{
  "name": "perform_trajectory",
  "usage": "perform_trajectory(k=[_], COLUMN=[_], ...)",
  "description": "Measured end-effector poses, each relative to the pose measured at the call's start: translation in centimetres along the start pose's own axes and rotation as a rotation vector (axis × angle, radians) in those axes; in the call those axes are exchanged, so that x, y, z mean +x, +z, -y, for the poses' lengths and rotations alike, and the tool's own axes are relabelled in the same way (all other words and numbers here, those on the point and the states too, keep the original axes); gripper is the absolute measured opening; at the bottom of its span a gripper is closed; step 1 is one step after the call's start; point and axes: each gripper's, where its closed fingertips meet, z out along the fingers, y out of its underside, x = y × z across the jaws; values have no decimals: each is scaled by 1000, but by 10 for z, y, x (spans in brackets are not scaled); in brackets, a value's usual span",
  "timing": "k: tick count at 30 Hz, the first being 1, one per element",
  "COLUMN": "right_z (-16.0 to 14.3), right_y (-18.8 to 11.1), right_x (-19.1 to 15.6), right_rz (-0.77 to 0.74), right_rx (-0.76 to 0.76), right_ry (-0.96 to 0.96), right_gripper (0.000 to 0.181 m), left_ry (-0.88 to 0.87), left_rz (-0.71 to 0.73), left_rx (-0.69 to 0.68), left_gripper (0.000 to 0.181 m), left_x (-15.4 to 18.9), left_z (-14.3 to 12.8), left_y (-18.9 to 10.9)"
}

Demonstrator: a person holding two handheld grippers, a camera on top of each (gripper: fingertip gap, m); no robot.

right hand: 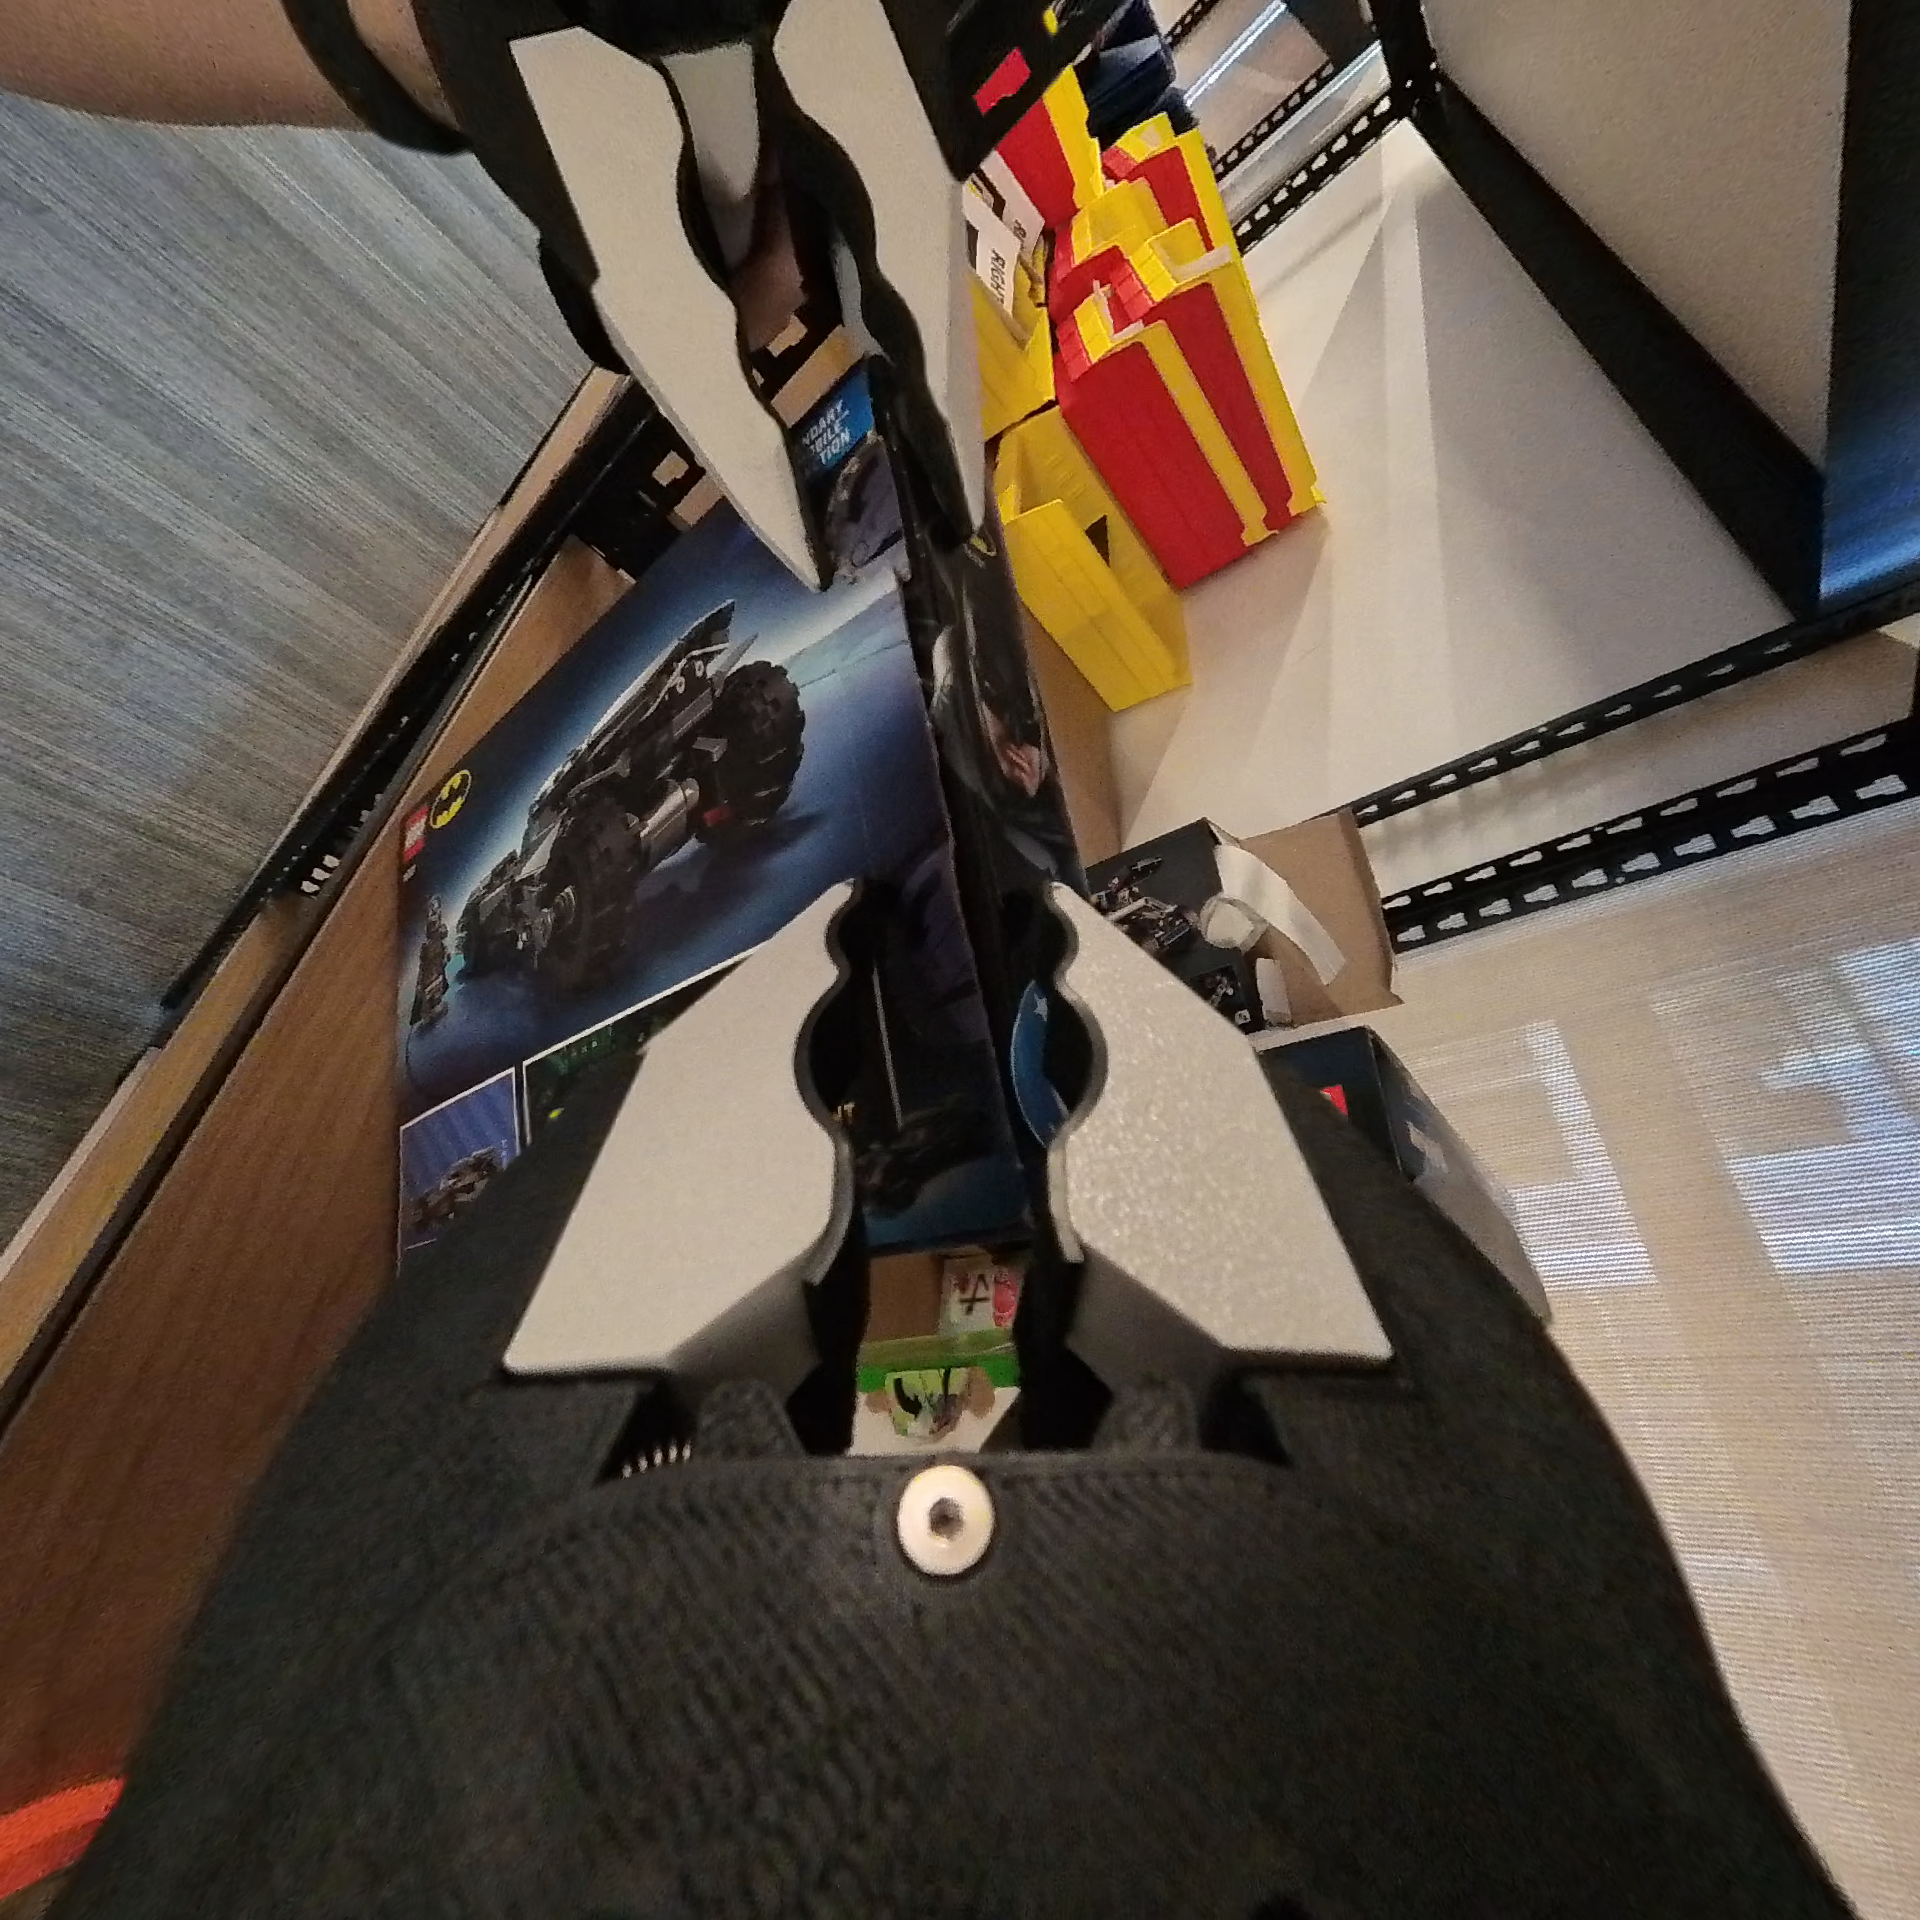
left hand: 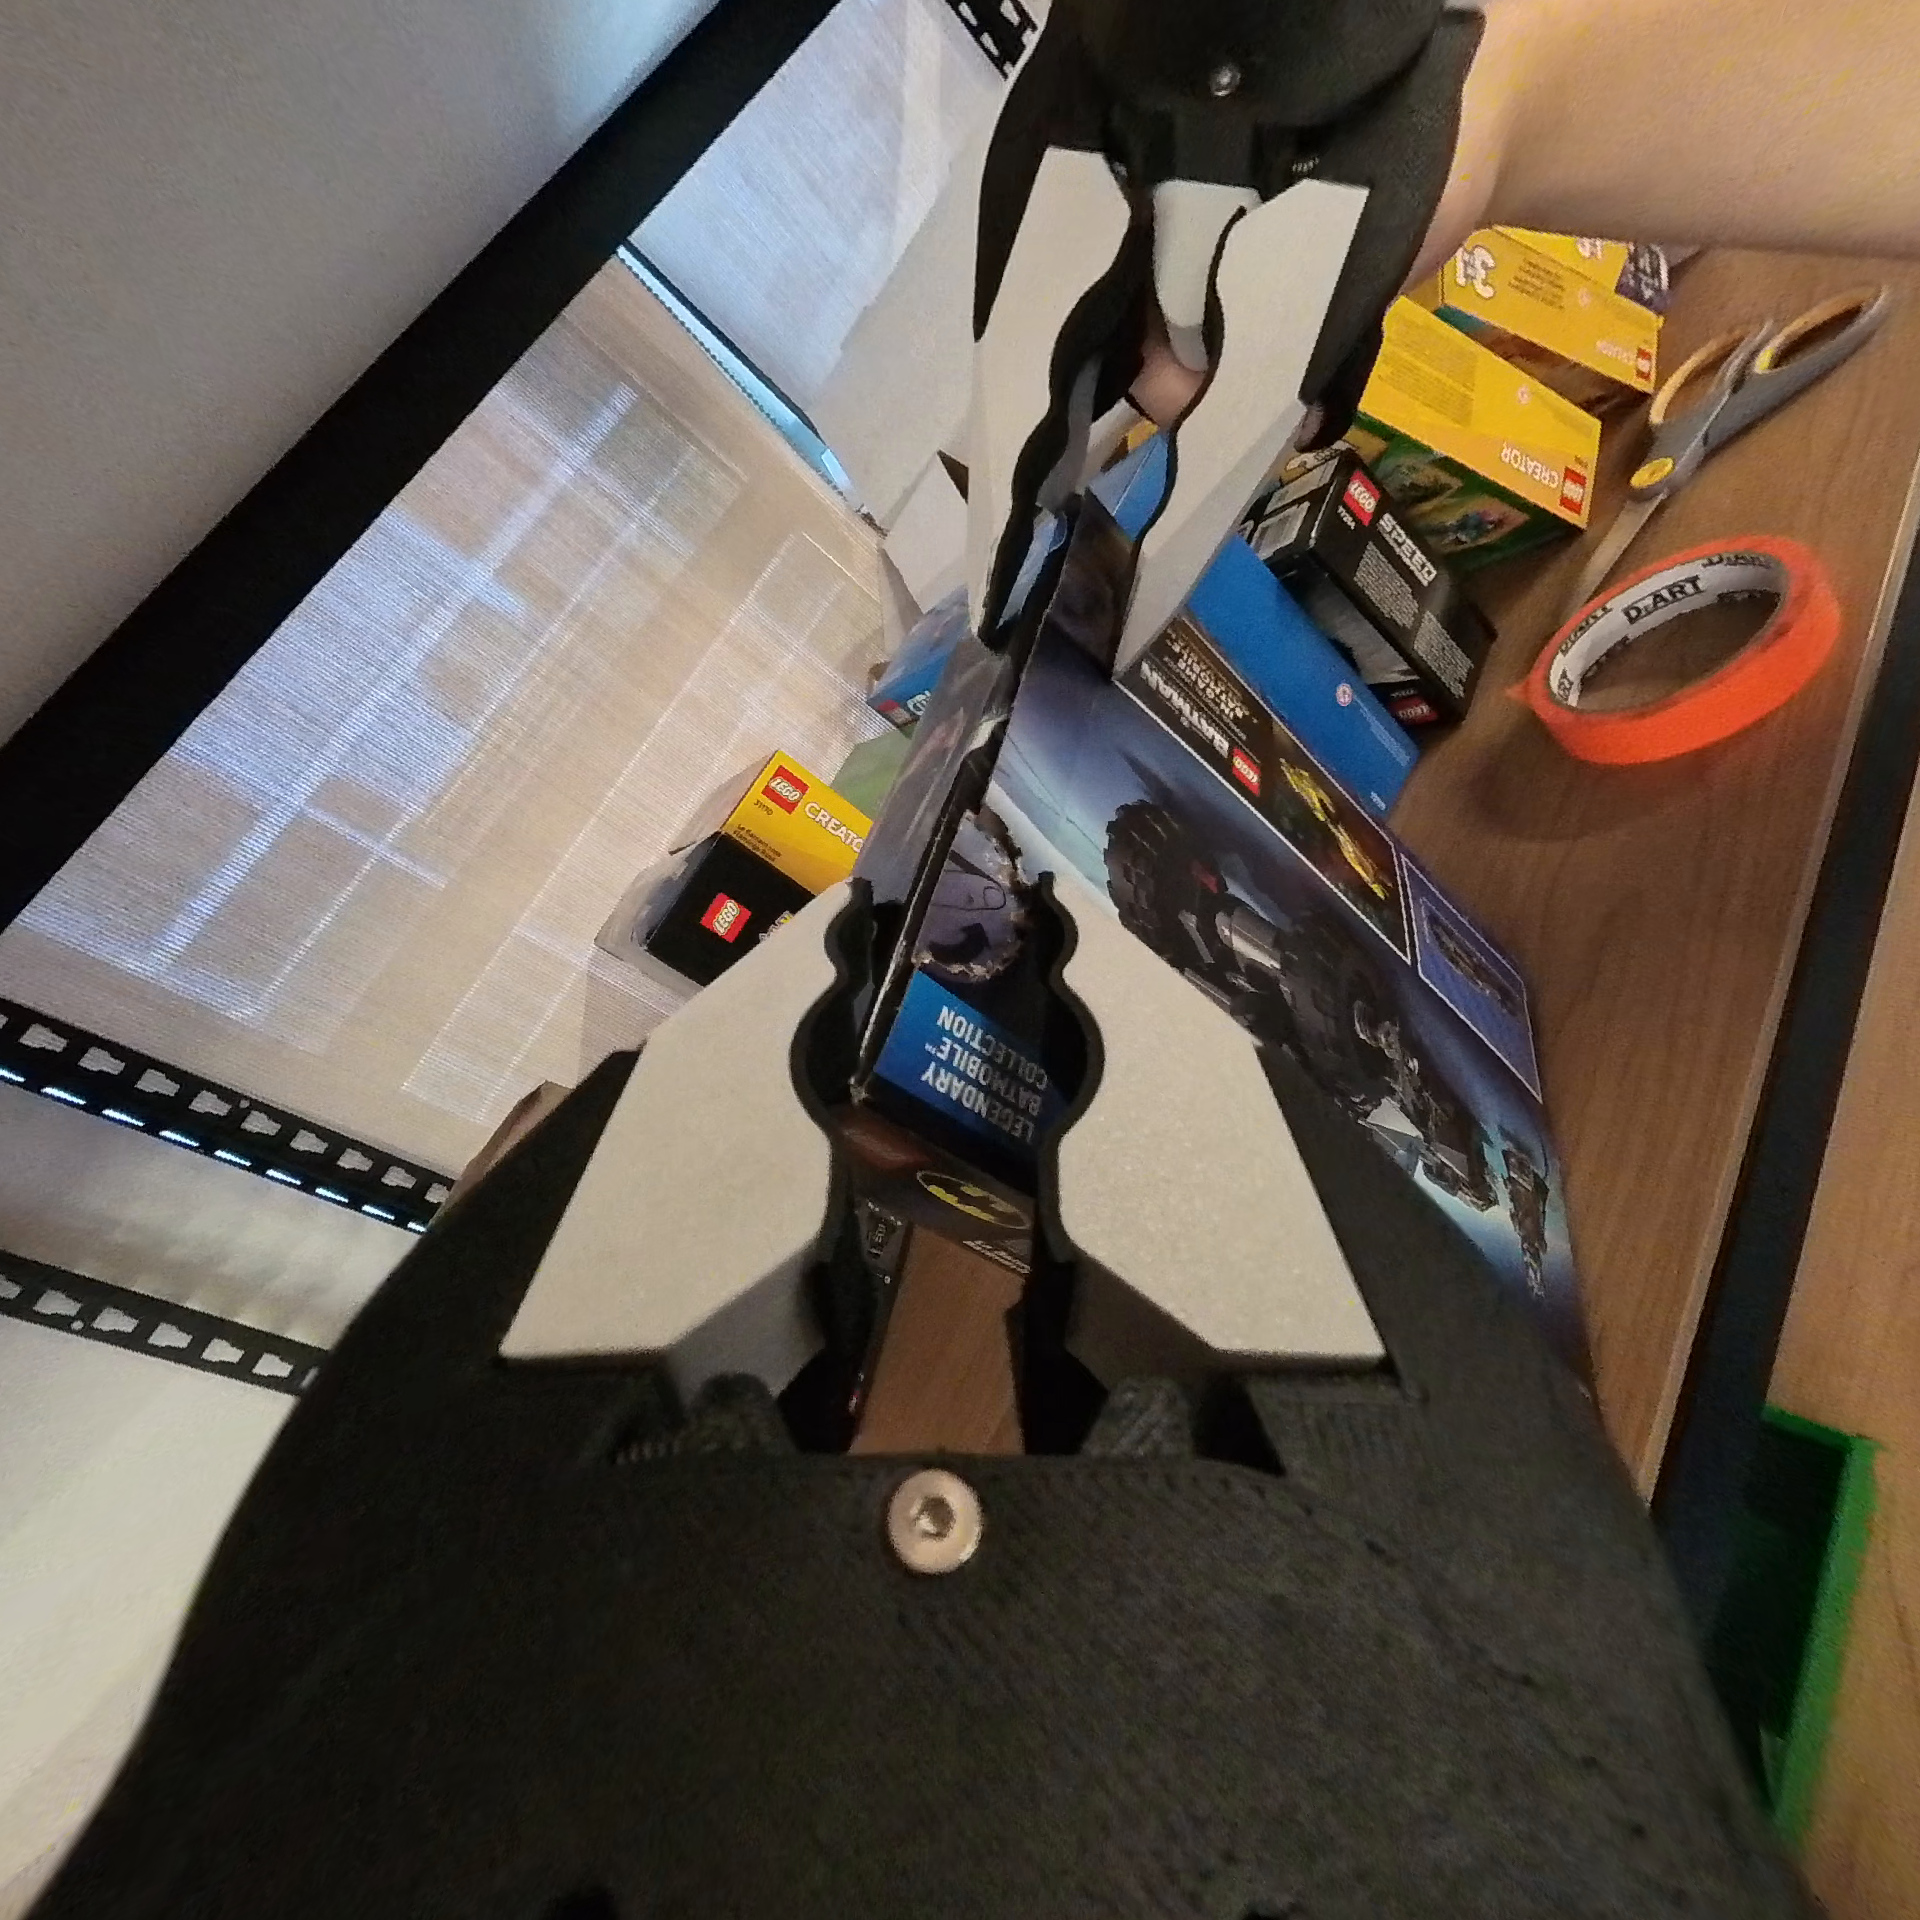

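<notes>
ok so from where I'm standing: both tools are on the same big dark blue toy set box [left hand: 1299, 935], which sits on the wooden table [left hand: 1662, 935] with its car picture showing. 1 thin dark panel [left hand: 935, 810] of that box stands up on edge, and both tools straddle it from opposite ends, pointing at each other

The left gripper [left hand: 948, 894] has the panel running through the gap between its 2 fingers, leaning on 1 finger only. You can see the blue printed cardboard and the table through the rest of the gap, so I'd call it loose around the panel, not squeezing it. Same story for the right gripper [right hand: 951, 894]: fingers parted, panel edge in between and nearer 1 side, no real pinch that I can make out. There's a torn round tab [left hand: 977, 935] on the cardboard just past the left tool's tips, so that box has been broken open there

Around it: a roll of orange tape [left hand: 1683, 649] and grey scissors [left hand: 1745, 384] lying well off to the side, a bunch of smaller yellow boxes [left hand: 1475, 416] and a black box [left hand: 1382, 582] just behind, and a stack of red and yellow bins [right hand: 1143, 416] on the white shelf beyond
</notes>
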Motion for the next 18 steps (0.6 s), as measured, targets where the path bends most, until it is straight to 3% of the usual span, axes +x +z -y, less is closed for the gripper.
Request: perform_trajectory(k=[4, 8, 13, 15, 18], right_z=[0, -2, 0, 0, -1], right_y=[-1, 0, -1, -2, -1], right_x=[0, 3, 2, 3, 5], right_rz=[-6, -33, -24, -23, -25], right_rx=[-4, -14, 16, 35, 47], right_ry=[-1, -6, -17, -29, -36], right_gripper=[29, 28, 27, 25, 25], left_ry=[-34, -281, -567, -634, -633], left_rz=[49, 126, 40, -22, -99], left_rx=[46, 210, 194, 188, 179], left_gripper=[29, 71, 100, 99, 68], left_x=[-2, -18, -12, -5, 8], left_z=[3, 11, -28, -38, -49], left_y=[-5, -31, -16, -5, 8])
